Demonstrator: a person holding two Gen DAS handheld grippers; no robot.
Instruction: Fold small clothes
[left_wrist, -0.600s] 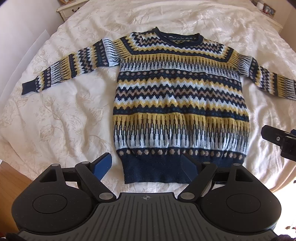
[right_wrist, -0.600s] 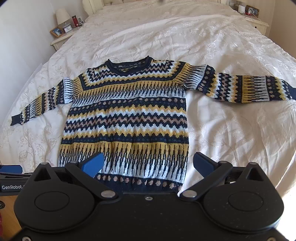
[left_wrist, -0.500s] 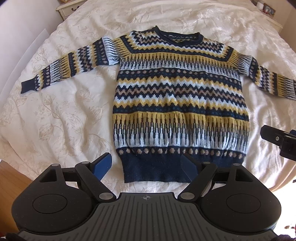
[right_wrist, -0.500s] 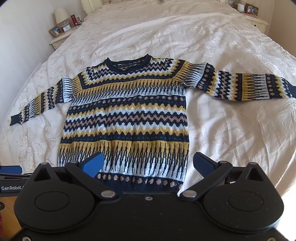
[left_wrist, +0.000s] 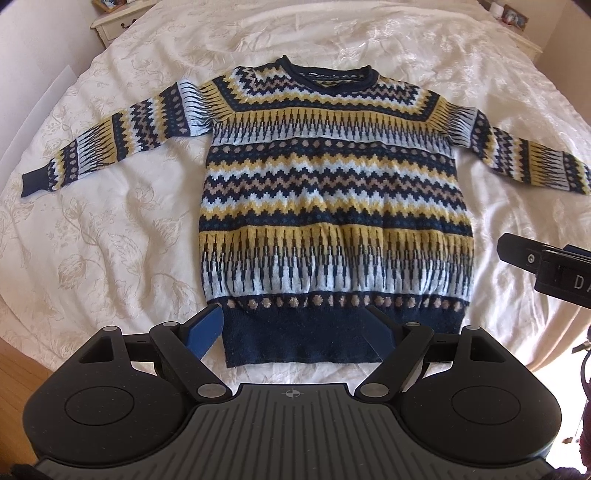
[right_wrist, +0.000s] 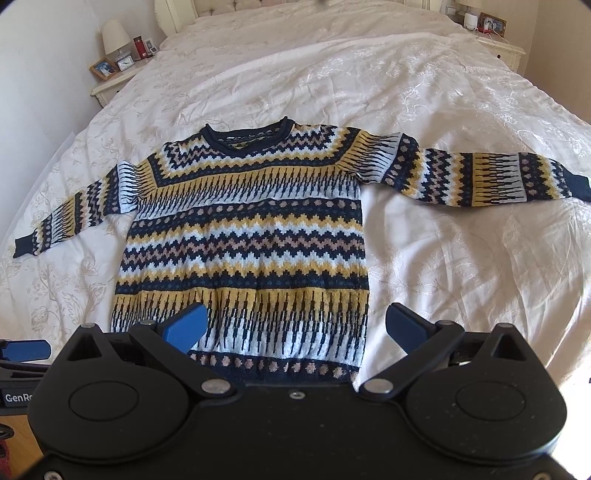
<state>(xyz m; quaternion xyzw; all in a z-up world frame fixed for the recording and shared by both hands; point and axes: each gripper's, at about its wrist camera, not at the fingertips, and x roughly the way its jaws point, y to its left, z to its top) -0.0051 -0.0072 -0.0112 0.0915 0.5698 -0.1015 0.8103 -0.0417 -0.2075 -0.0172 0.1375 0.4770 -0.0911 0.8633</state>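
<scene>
- Bed (left_wrist: 110, 229): sweater (left_wrist: 332, 206) lies flat, face up, 2 sleeves out.
- Left tool (left_wrist: 295, 328) and right tool (right_wrist: 295, 325) (both spread, empty) have edged closer to the hem; folding not yet begun.

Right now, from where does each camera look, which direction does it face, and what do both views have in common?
Left wrist: sits on the left gripper at the foot of the bed, facing the sweater hem; its own open fingers and the right gripper's side show.
Right wrist: sits on the right gripper, facing the sweater's right half; its own open fingers show.
Shared: the whole sweater spread flat, sleeves out, and both nightstands.
</scene>
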